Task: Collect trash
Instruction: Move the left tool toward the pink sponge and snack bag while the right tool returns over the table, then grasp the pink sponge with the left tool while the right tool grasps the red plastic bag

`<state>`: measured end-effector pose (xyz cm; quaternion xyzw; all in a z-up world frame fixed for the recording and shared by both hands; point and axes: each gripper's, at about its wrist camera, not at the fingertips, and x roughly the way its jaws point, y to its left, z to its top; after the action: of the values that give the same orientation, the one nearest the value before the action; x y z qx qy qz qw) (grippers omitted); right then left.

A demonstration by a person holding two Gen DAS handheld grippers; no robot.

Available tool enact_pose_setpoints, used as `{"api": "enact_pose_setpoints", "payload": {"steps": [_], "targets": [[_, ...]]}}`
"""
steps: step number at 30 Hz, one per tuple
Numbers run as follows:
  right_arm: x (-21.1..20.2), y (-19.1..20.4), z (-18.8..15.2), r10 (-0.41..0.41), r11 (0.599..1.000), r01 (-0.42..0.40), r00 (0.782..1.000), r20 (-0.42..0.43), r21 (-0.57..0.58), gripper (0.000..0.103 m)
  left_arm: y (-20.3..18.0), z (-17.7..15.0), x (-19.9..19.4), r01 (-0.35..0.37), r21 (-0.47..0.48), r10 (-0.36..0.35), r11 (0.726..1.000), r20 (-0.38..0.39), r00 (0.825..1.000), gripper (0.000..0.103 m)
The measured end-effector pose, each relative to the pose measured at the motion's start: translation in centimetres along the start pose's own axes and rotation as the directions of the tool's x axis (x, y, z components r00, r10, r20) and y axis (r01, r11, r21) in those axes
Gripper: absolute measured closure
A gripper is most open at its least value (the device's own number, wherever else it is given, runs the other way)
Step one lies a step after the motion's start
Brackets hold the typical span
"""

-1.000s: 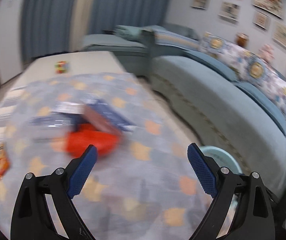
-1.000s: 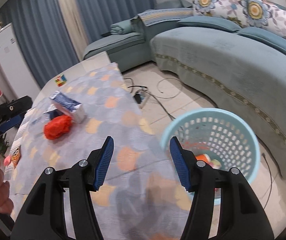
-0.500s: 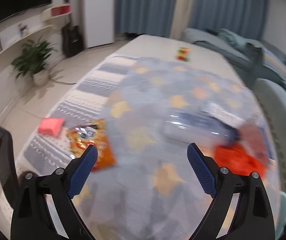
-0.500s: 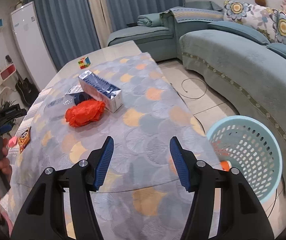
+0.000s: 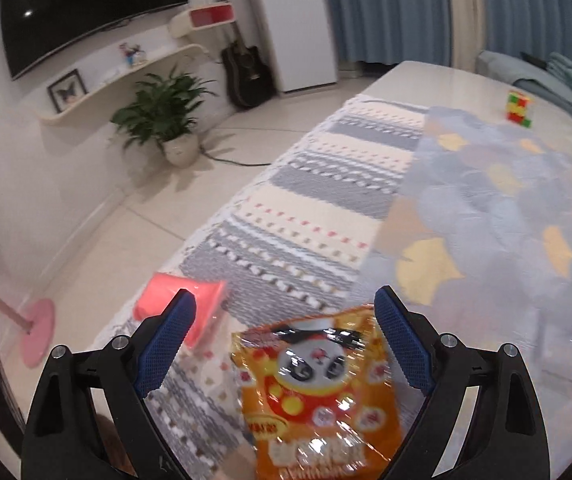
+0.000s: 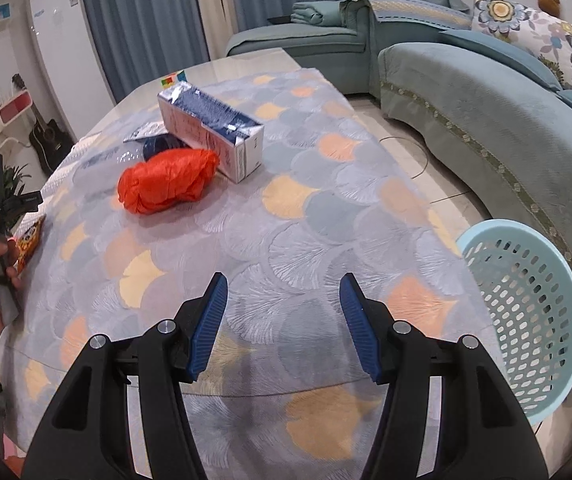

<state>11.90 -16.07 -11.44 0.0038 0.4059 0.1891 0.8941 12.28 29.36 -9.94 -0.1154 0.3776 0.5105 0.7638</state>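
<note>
Hovering over the near left corner of the table, the left gripper (image 5: pixel 284 340) is holding its jaws wide apart with nothing between the pads, and the orange snack bag (image 5: pixel 317 392) is lying flat just below them. To take it well, I'd judge the jaws should come down astride the bag's upper edge and pinch the crinkly film itself, not the cloth under it. A pink cup (image 5: pixel 182 306) is lying just to the bag's left, close to the table edge, so room is tight there; it may be overhanging, though blur is making that hard to tell. Further right, the right gripper (image 6: pixel 284 324) is waiting half-spread and empty over open tablecloth. Beyond it, the red crumpled bag (image 6: pixel 168 180) is touching the blue carton (image 6: pixel 212 132). The light-blue basket (image 6: pixel 525 312) is standing on the floor off the table's right edge, with a clear path across.
</note>
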Motion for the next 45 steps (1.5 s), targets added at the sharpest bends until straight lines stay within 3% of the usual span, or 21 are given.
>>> {"api": "enact_pose_setpoints", "payload": {"steps": [12,18,23,24,25,26,29,33,38,41,44,45], "targets": [[1.0,1.0,-0.4,0.006,0.999,-0.007,1.0,-0.015,-0.037,0.048,3.1,1.5,2.4,-0.17,-0.186,0.156,0.968,-0.088,0.984,0.014],[1.1,0.6,-0.3,0.032,0.999,-0.032,0.999,-0.023,-0.016,0.048,5.2,2.1,4.0,-0.192,-0.291,0.148,0.937,-0.166,0.975,0.014],[1.0,0.8,-0.3,0.033,0.999,-0.033,0.999,-0.016,-0.024,0.048,5.4,2.4,5.4,-0.196,-0.298,0.129,0.934,-0.23,0.965,0.012],[0.9,0.8,-0.3,0.032,0.999,-0.032,0.999,-0.014,-0.026,0.048,5.4,2.4,5.4,-0.186,-0.296,0.119,0.937,-0.228,0.966,0.013],[0.9,0.9,-0.3,0.031,0.999,-0.032,0.999,-0.013,-0.026,0.048,5.5,2.3,5.2,-0.174,-0.298,0.112,0.939,-0.215,0.97,0.02],[0.9,0.9,-0.3,0.031,0.999,-0.031,0.999,-0.012,-0.027,0.048,5.4,2.2,5.0,-0.151,-0.297,0.096,0.943,-0.194,0.976,0.034],[0.9,0.9,-0.3,0.031,0.999,-0.031,0.999,-0.013,-0.027,0.048,4.7,1.5,3.7,-0.105,-0.259,0.066,0.96,-0.152,0.986,0.058],[0.7,1.3,-0.1,0.024,0.999,-0.025,1.0,-0.006,-0.042,0.048,3.9,0.5,2.4,-0.014,-0.235,-0.015,0.972,-0.122,0.992,0.06],[0.1,2.7,0.5,0.052,0.996,-0.051,0.999,0.011,-0.072,0.048,3.3,-0.4,1.4,0.093,-0.212,-0.119,0.973,-0.114,0.986,0.063],[0.2,4.5,1.7,0.08,0.99,-0.076,0.996,0.03,-0.115,0.048,3.4,-1.3,0.3,0.184,-0.209,-0.209,0.96,-0.104,0.972,0.063],[0.3,6.1,2.7,0.092,0.984,-0.085,0.995,0.044,-0.156,0.048,3.7,-2.0,-0.3,0.338,-0.221,-0.363,0.915,-0.087,0.928,0.064],[0.3,6.7,3.0,0.098,0.982,-0.089,0.994,0.048,-0.166,0.048,3.7,-2.4,-0.7,0.401,-0.218,-0.426,0.89,-0.077,0.902,0.064]]}}
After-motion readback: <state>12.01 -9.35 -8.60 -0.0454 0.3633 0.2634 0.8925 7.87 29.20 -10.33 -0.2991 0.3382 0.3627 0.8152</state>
